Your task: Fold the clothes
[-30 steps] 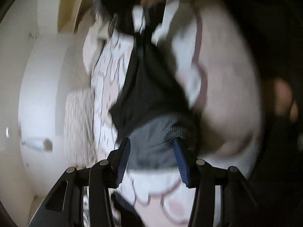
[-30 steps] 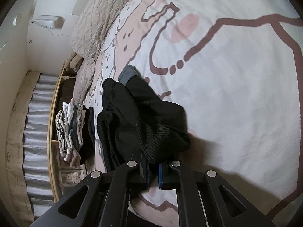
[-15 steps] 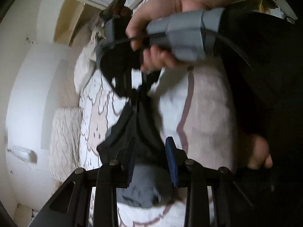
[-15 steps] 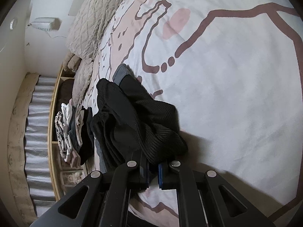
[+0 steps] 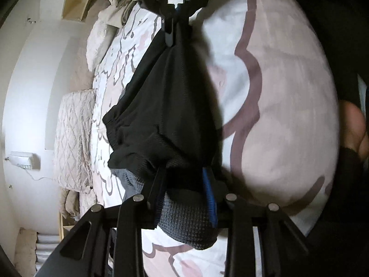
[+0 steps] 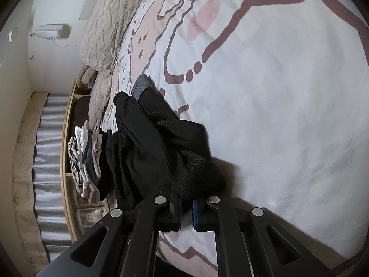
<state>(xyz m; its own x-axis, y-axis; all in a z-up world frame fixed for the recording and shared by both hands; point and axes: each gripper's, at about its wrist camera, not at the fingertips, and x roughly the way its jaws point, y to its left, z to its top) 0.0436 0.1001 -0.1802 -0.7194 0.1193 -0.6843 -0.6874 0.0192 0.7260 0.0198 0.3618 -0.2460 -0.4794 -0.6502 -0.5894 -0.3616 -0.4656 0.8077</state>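
Note:
A black garment (image 5: pixel 170 106) with a grey waffle-knit cuff (image 5: pixel 186 226) hangs stretched between both grippers over the bed. My left gripper (image 5: pixel 184 173) is shut on the bunched cloth just above that cuff, and the pads press into it. At the top of the left wrist view my right gripper (image 5: pixel 177 18) pinches the garment's other end. In the right wrist view my right gripper (image 6: pixel 187 204) is shut on a ribbed fold of the black garment (image 6: pixel 150 150), which trails away across the bed to a second grey cuff (image 6: pixel 140 87).
The bed cover (image 6: pixel 276 92) is white with pink patches and brown lines. Beige quilted pillows (image 6: pixel 115 23) lie at the head. A stack of folded clothes (image 6: pixel 85 157) sits on a wooden shelf (image 6: pixel 64 138) beside the bed. A hand (image 5: pixel 352 124) shows at the right edge.
The left gripper's jaws closed onto the cloth near the grey cuff. The right hand and gripper rose to the frame's top, pulling the garment taut. The right wrist view barely changed.

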